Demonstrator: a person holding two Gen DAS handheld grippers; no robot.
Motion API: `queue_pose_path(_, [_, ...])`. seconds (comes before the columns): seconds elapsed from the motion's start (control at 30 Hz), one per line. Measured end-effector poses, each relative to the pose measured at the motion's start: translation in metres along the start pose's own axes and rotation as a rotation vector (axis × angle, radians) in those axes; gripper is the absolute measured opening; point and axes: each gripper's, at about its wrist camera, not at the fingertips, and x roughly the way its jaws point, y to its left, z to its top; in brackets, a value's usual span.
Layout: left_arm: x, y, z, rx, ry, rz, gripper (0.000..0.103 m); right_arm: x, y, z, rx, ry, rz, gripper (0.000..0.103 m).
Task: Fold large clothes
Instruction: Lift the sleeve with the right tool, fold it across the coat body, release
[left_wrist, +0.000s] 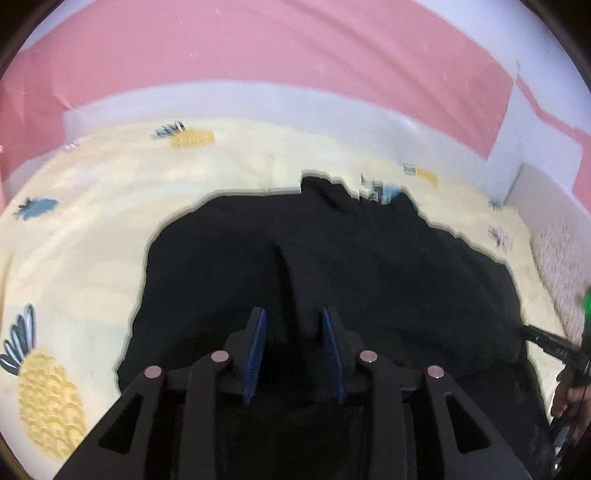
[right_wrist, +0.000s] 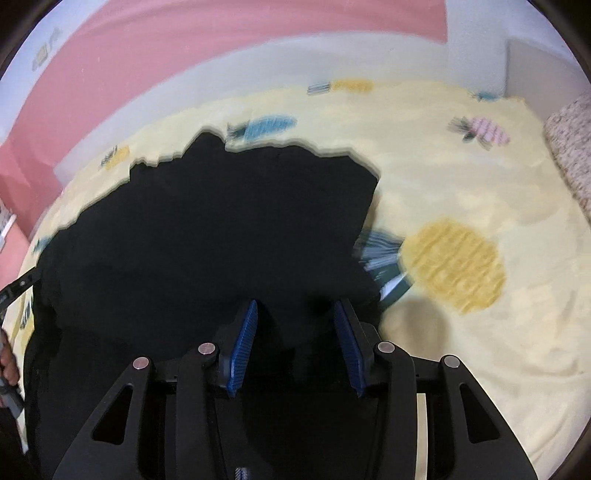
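Note:
A large black garment (left_wrist: 332, 258) lies spread on a cream bedsheet with pineapple prints (left_wrist: 92, 229). My left gripper (left_wrist: 293, 314) hangs over the garment's near part with its blue-padded jaws apart and nothing between them. In the right wrist view the same black garment (right_wrist: 203, 229) fills the left and middle, its right edge running down toward my right gripper (right_wrist: 295, 306), which is open over the cloth's near edge. Both views are blurred by motion. The right gripper's finger also shows at the right edge of the left wrist view (left_wrist: 554, 343).
The cream sheet (right_wrist: 480, 332) stretches to the right of the garment. A speckled pink blanket or pillow (right_wrist: 576, 147) lies at the far right. A pink and white wall (left_wrist: 295, 55) stands behind the bed. The person's hand (left_wrist: 569, 402) holds the other gripper at the right edge.

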Motion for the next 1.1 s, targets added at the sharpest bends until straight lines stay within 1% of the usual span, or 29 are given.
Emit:
queue_pose_path(0.07, [-0.006, -0.01, 0.015, 0.016, -0.031, -0.029, 0.033, -0.005, -0.001, 0.016, 0.007, -0.041, -0.001, 0.045])
queue_pose_path(0.1, [-0.007, -0.022, 0.021, 0.048, -0.05, -0.04, 0.033, -0.003, 0.001, 0.021, 0.003, -0.046, -0.004, 0.044])
queue_pose_path(0.17, [0.003, -0.046, 0.028, 0.133, -0.077, -0.03, 0.033, 0.009, 0.007, 0.033, -0.019, -0.053, -0.015, 0.044])
queue_pose_path(0.2, [0.015, -0.056, 0.029, 0.166, -0.07, -0.015, 0.033, 0.02, 0.009, 0.039, -0.024, -0.043, -0.026, 0.044])
queue_pose_path(0.23, [0.033, -0.06, 0.029, 0.18, -0.045, 0.008, 0.033, 0.034, 0.01, 0.043, -0.02, -0.031, -0.042, 0.044])
queue_pose_path(0.33, [0.09, -0.055, 0.019, 0.18, 0.062, 0.083, 0.032, 0.066, 0.0, 0.043, -0.002, 0.0, -0.083, 0.044])
queue_pose_path(0.4, [0.109, -0.048, 0.006, 0.191, 0.067, 0.083, 0.031, 0.079, -0.006, 0.035, 0.013, 0.01, -0.067, 0.044])
queue_pose_path(0.5, [0.113, -0.049, -0.001, 0.192, 0.047, 0.085, 0.031, 0.084, -0.009, 0.028, 0.015, -0.011, -0.068, 0.043])
queue_pose_path(0.57, [0.119, -0.045, 0.0, 0.168, 0.057, 0.068, 0.031, 0.086, -0.012, 0.028, 0.033, -0.01, -0.064, 0.043])
queue_pose_path(0.63, [0.12, -0.044, 0.001, 0.162, 0.063, 0.066, 0.031, 0.087, -0.007, 0.03, 0.016, -0.004, -0.087, 0.043])
queue_pose_path(0.7, [0.116, -0.047, 0.002, 0.177, 0.066, 0.08, 0.031, 0.083, -0.005, 0.033, 0.012, 0.006, -0.097, 0.043])
queue_pose_path(0.77, [0.101, -0.047, 0.006, 0.164, 0.071, 0.081, 0.029, 0.07, -0.004, 0.037, 0.022, 0.013, -0.12, 0.043])
queue_pose_path(0.8, [0.089, -0.044, 0.008, 0.146, 0.064, 0.066, 0.027, 0.058, -0.003, 0.038, 0.03, -0.005, -0.118, 0.043])
queue_pose_path(0.87, [0.061, -0.038, 0.008, 0.136, 0.021, 0.043, 0.027, 0.024, 0.001, 0.031, 0.035, -0.064, -0.047, 0.043])
queue_pose_path(0.9, [0.044, -0.032, 0.007, 0.143, -0.012, 0.045, 0.027, 0.015, 0.004, 0.028, 0.027, -0.073, -0.032, 0.043])
queue_pose_path(0.97, [0.025, -0.02, 0.002, 0.156, -0.054, 0.064, 0.027, 0.003, 0.015, 0.015, -0.028, -0.073, -0.012, 0.043])
queue_pose_path(1.03, [0.026, -0.001, -0.006, 0.149, -0.029, 0.12, 0.027, 0.014, 0.022, 0.002, -0.066, -0.026, -0.028, 0.043])
queue_pose_path(1.07, [0.033, 0.009, -0.011, 0.136, 0.003, 0.15, 0.027, 0.023, 0.021, -0.003, -0.071, 0.001, -0.041, 0.043])
queue_pose_path(1.1, [0.045, 0.021, -0.018, 0.109, 0.062, 0.179, 0.026, 0.033, 0.019, -0.007, -0.069, 0.024, -0.046, 0.043])
